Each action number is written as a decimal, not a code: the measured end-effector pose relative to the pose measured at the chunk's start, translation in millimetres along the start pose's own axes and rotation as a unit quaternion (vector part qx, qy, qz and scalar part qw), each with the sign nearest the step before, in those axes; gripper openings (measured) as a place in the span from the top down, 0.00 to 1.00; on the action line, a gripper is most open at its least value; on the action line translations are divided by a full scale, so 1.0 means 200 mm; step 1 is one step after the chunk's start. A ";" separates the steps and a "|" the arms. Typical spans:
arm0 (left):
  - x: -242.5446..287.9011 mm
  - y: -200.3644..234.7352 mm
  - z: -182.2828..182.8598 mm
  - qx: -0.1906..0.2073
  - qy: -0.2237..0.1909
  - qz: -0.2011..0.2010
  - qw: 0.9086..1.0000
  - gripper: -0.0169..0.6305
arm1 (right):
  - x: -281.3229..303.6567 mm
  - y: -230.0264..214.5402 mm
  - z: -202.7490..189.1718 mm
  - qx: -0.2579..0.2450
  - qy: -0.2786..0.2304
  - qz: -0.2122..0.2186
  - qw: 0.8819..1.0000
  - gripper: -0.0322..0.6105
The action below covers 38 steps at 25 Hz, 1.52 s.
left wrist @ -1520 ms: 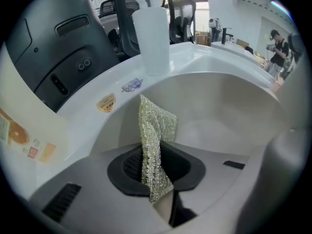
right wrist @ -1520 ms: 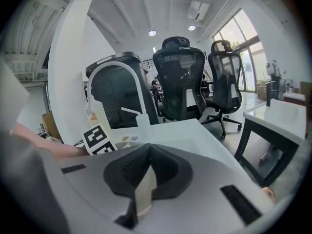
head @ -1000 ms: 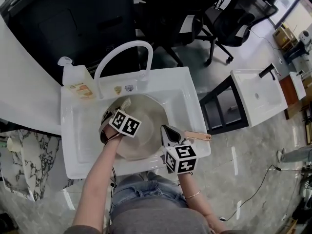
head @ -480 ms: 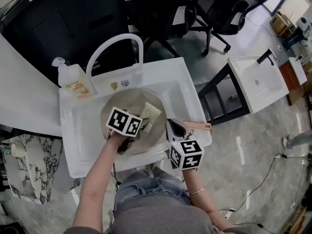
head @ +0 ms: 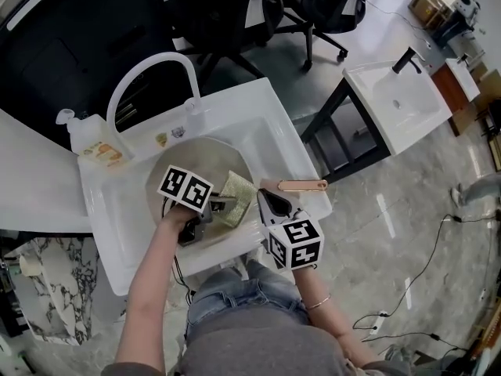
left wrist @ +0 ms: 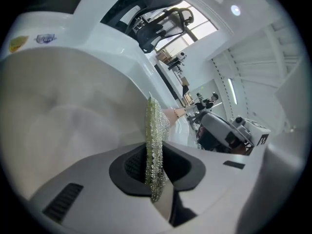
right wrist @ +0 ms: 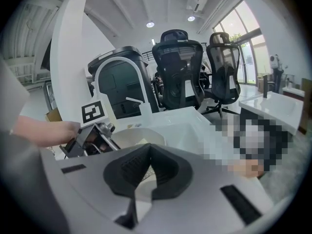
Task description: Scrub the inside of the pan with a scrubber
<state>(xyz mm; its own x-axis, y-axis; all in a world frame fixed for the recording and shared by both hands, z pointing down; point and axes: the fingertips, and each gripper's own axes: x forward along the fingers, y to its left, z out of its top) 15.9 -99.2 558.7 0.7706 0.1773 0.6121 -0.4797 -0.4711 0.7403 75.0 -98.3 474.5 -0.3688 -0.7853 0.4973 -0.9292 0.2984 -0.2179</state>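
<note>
the scrubber [left wrist: 155, 145], a thin pale-green glittery pad, stood on edge between the jaws of the left gripper [left wrist: 157, 172]. the jaws were closed flat on its near part, and the rest stuck out ahead of them. ahead of and below that gripper lay the pale inside of the pan [head: 196, 159]. the pad's free end reached the bowl close to the rim on the gripper's right and seemed to touch the surface.

the right gripper [right wrist: 148, 172] sat just right of the left one. its jaws were drawn in to a narrow slit on what looked like the pan's rim. the copper handle [head: 301, 184] ran off to its right, so it appeared to be steadying the pan.

the pan rested in the white sink [head: 266, 131]. the faucet [head: 141, 77] arched over it beyond both grippers, with a soap bottle [head: 88, 143] farther off to the left.

judging by this, the scrubbing was under way rather than finished. the pad was in hand and on the metal, but only at one edge of the bowl. no foam or dirt showed, so how much of the inside was already done could not be told.
</note>
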 end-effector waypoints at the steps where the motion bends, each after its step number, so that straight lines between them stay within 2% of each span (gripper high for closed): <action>1: 0.01 0.02 -0.01 -0.008 0.003 -0.002 1.000 0.88 | 0.00 0.00 0.00 0.001 0.000 0.000 1.000 0.93; 5: 0.04 0.10 -0.07 -0.026 0.020 0.020 0.999 0.88 | 0.00 0.02 0.01 -0.003 -0.001 0.003 1.000 0.93; 8: 0.07 0.18 -0.15 -0.011 0.055 0.070 0.996 0.88 | 0.01 0.03 0.02 -0.005 0.000 0.004 1.000 0.93; 11: 0.06 0.24 -0.22 0.004 0.088 0.099 0.991 0.88 | 0.03 0.06 0.03 -0.007 0.003 0.011 1.000 0.93; 13: 0.03 0.29 -0.27 0.018 0.115 0.125 0.985 0.88 | 0.04 0.08 0.03 -0.008 0.004 0.017 1.000 0.93; 17: -0.05 0.39 -0.34 0.065 0.159 0.185 0.968 0.88 | 0.09 0.14 0.03 -0.017 0.010 0.032 0.999 0.93; 22: -0.12 0.47 -0.39 0.098 0.192 0.219 0.952 0.88 | 0.14 0.21 0.02 -0.028 0.019 0.049 0.998 0.93; 27: -0.22 0.54 -0.40 0.140 0.218 0.272 0.927 0.88 | 0.19 0.27 0.00 -0.039 0.035 0.063 0.997 0.93; 33: -0.27 0.60 -0.38 0.175 0.245 0.317 0.899 0.88 | 0.23 0.32 -0.02 -0.049 0.046 0.075 0.995 0.93; 35: -0.30 0.63 -0.37 0.193 0.256 0.342 0.883 0.88 | 0.23 0.33 -0.02 -0.051 0.046 0.077 0.995 0.93; 38: -0.37 0.69 -0.33 0.226 0.269 0.390 0.851 0.88 | 0.23 0.33 -0.01 -0.052 0.046 0.078 0.995 0.93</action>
<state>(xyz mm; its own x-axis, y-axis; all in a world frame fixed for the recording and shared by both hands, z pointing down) -134.1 -120.4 634.0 -0.0706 -0.0284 0.9971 -0.4522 -0.8901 -0.0574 -3.6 -113.2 485.3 -0.5049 -0.6732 0.5403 -0.8561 0.4706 -0.2137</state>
